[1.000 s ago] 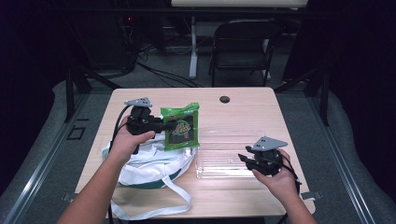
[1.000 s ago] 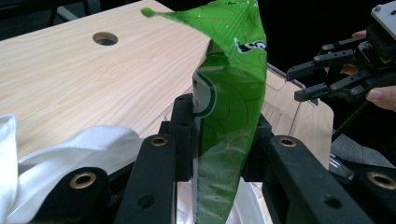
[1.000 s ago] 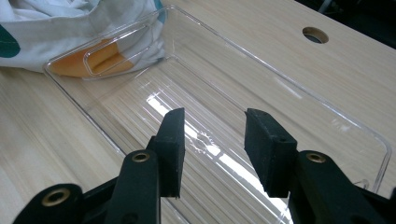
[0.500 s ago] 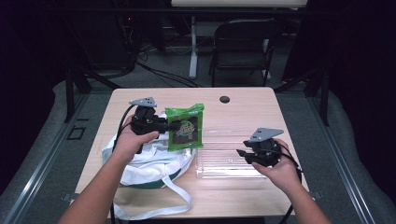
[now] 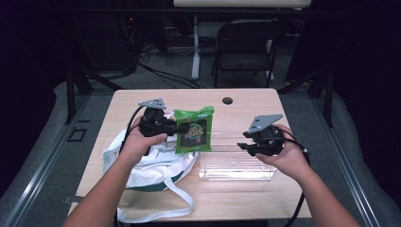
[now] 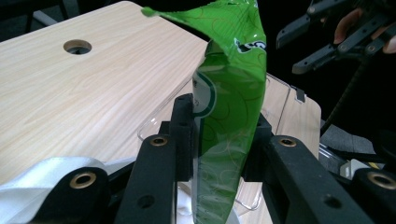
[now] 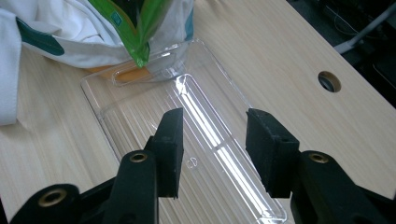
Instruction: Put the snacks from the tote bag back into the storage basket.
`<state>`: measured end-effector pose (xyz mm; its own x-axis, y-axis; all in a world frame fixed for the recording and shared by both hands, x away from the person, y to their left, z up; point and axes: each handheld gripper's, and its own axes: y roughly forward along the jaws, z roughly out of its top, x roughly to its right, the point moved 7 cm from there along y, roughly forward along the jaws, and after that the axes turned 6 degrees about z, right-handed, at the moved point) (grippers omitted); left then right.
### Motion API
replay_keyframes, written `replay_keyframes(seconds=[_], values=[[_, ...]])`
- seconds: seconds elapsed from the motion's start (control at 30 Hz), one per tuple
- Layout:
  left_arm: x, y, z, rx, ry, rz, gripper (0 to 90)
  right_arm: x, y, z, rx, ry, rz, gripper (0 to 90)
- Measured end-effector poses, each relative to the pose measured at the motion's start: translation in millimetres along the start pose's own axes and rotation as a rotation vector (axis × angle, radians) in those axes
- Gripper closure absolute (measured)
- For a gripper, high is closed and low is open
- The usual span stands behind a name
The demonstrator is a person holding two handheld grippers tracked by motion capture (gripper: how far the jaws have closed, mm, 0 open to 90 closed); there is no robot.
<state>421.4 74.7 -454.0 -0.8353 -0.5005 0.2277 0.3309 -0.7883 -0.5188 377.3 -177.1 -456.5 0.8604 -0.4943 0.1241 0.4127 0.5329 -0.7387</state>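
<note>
The right gripper (image 7: 214, 140) hangs above the clear plastic tray (image 7: 140, 100), jaws apart with nothing between them, having just been opening. Beyond the tray's far end hangs a green packet (image 7: 140, 35), with a white cloth bag (image 7: 60, 32) behind it

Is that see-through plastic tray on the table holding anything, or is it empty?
Empty. The clear tray shows only its ribbed bottom and the wood beneath; the green snack packet hangs above its end, clamped in the left gripper.
</note>
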Motion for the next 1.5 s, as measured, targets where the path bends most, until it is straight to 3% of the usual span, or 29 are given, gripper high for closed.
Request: replay_keyframes(seconds=[0.7, 1.5], values=[[9.9, 12.6, 3.0, -0.01, 0.019, -0.032, 72.5, 6.9, -5.5, 44.0, -0.085, -0.135, 0.051, 48.9], [22.6, 29.0, 6.2, -0.028, 0.049, -0.062, 72.5, 17.3, -16.4, 89.2, -0.188, -0.248, 0.053, 40.9]])
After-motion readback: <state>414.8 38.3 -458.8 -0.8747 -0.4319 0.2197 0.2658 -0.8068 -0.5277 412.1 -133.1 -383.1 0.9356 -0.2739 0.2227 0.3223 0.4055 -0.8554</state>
